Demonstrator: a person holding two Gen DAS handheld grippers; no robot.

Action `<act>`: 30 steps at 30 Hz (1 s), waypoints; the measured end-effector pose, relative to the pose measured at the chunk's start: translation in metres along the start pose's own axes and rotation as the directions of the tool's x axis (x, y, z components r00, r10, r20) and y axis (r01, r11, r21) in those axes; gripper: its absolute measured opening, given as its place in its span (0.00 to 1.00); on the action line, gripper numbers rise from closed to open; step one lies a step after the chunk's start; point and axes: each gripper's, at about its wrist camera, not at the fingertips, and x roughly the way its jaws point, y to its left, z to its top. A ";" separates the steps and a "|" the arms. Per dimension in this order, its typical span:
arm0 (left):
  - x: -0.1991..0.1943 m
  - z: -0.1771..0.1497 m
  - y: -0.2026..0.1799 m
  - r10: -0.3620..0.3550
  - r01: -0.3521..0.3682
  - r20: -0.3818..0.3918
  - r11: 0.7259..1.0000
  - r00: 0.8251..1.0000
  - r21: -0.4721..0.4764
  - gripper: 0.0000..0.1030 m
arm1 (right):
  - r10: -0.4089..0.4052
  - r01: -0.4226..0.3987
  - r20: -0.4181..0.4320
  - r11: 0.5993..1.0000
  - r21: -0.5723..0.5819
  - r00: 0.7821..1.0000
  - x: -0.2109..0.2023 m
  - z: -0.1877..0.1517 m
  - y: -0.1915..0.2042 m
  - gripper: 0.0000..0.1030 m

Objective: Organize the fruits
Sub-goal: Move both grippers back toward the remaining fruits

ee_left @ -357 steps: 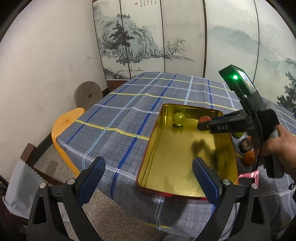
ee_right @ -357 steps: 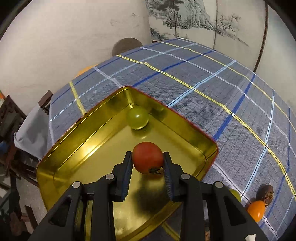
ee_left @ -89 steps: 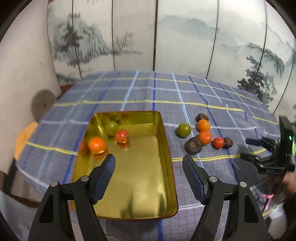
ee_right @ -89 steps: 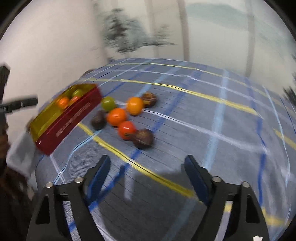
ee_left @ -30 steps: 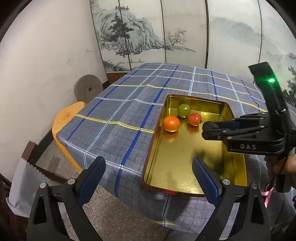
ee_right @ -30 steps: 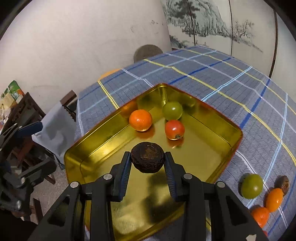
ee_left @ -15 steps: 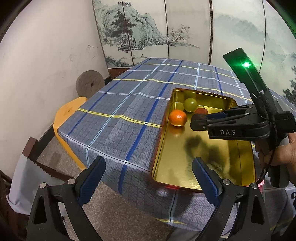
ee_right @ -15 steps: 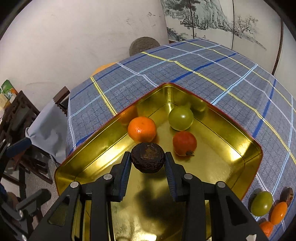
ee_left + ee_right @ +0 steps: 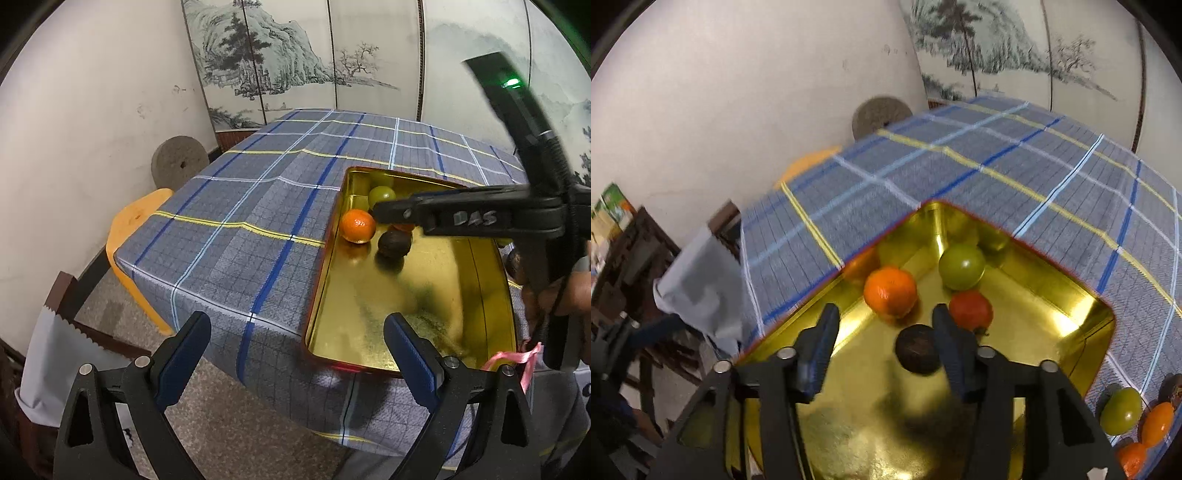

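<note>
A gold tray [image 9: 413, 317] [image 9: 1082, 328] sits on the plaid table. In it lie an orange [image 9: 357, 225] [image 9: 890, 292], a green fruit [image 9: 380, 195] [image 9: 961, 266], a red tomato [image 9: 971, 309] and a dark brown fruit [image 9: 394, 243] [image 9: 918, 349]. My right gripper [image 9: 884, 334] is open above the tray, the dark fruit resting just below its right finger. It shows in the left wrist view [image 9: 380, 212] over the fruits. My left gripper [image 9: 295, 343] is open and empty at the table's near edge.
Loose fruits [image 9: 1123, 411] lie on the cloth right of the tray. An orange stool [image 9: 136, 218] and a round stone [image 9: 180, 162] stand left of the table by the wall. A painted screen stands behind.
My right gripper has opened and let go of the dark brown fruit, which now lies in the tray beside the tomato. The left gripper stayed in place.
</note>
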 end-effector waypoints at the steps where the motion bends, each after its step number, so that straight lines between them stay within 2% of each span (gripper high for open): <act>1: 0.000 0.000 0.000 -0.002 0.002 -0.001 1.000 1.000 -0.001 0.92 | 0.007 -0.007 0.029 1.000 0.005 1.000 -0.007 -0.001 -0.001 0.52; 7: 0.002 0.000 -0.005 -0.008 0.008 -0.012 1.000 1.000 0.002 0.92 | 0.013 -0.017 0.123 0.999 0.031 0.992 -0.035 -0.010 -0.009 0.58; 17: -0.001 0.000 -0.015 -0.004 0.004 -0.010 0.999 1.000 0.033 0.92 | -0.028 0.023 0.183 0.999 0.031 0.983 -0.071 -0.046 -0.018 0.63; 23: -0.004 0.001 -0.024 -0.006 0.006 -0.002 0.998 1.000 0.058 0.92 | -0.128 0.124 0.211 0.992 0.032 0.969 -0.104 -0.082 -0.034 0.66; 27: -0.005 0.002 -0.033 -0.012 0.013 -0.004 0.997 1.000 0.081 0.92 | -0.216 0.199 0.209 0.975 0.100 0.954 -0.131 -0.118 -0.063 0.67; 30: -0.006 0.003 -0.042 -0.022 0.022 -0.004 0.995 1.000 0.099 0.92 | -0.300 0.266 0.193 0.946 0.185 0.934 -0.154 -0.148 -0.098 0.67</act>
